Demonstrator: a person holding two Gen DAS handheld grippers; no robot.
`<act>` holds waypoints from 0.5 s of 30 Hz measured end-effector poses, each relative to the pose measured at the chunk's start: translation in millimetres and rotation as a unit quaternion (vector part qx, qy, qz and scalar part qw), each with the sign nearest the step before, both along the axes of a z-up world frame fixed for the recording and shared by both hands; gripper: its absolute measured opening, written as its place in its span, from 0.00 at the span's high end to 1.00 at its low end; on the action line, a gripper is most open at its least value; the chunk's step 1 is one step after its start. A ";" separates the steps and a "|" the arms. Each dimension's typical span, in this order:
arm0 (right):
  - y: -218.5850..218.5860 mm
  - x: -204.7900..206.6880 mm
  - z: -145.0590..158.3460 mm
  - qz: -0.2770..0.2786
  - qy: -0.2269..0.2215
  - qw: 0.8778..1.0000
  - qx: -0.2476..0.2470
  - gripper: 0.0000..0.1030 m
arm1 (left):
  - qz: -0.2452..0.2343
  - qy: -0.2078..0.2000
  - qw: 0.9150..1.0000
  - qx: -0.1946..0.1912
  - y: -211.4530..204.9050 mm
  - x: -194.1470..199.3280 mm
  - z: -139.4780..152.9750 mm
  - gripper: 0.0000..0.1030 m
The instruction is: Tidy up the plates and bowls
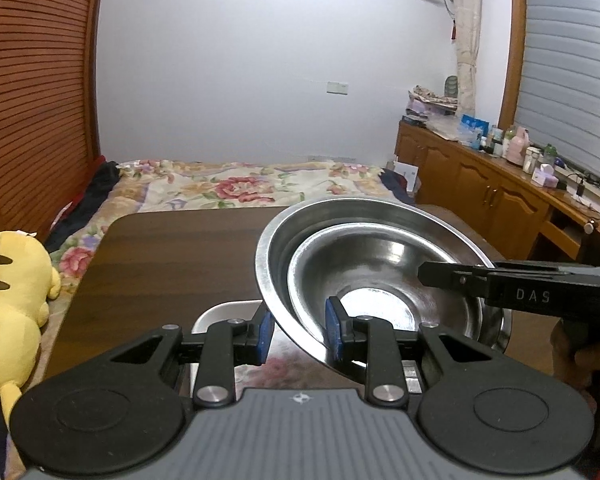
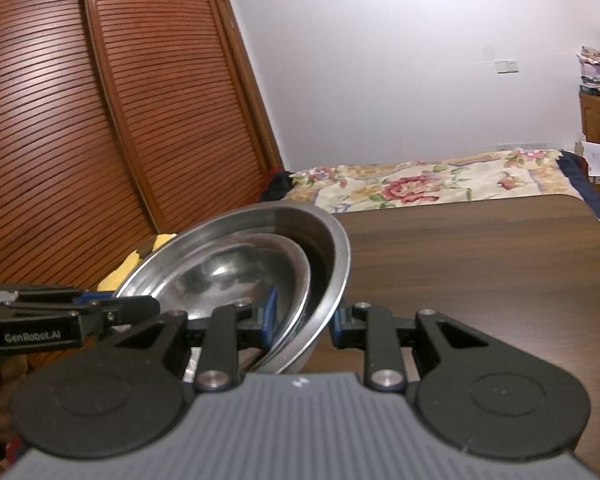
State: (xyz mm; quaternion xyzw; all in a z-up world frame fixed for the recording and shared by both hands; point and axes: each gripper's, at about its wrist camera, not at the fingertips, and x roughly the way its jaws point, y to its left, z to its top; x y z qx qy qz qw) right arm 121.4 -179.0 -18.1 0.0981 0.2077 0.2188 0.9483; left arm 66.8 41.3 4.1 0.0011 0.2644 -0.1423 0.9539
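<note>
steel bowls (image 1: 380,276) are already nested, small inside big, held tilted above the table (image 1: 172,252). the left gripper (image 1: 300,330) and right gripper (image 2: 304,320) each clamp opposite rims (a tray (image 1: 220,310) sits just below). setting the stack down seems left.

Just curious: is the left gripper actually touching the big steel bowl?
Touching. In the left wrist view, the left gripper has its blue pads on either side of the big bowl rim, pinching it.

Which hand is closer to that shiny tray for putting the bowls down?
Left, probably. The tray lies right below the left gripper, while the right gripper clamps the bowls' opposite rim.
</note>
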 end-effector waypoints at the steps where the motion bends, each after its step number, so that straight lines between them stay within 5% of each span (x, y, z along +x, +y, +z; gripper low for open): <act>1: 3.0 0.8 0.2 0.003 0.001 1.000 -0.001 0.72 | 0.001 0.000 1.000 0.002 2.3 -0.6 -0.1 0.71; 15: 37.6 7.2 -8.2 0.035 0.022 0.999 -0.021 0.72 | 0.026 0.025 0.999 0.003 35.4 -0.6 -17.5 0.70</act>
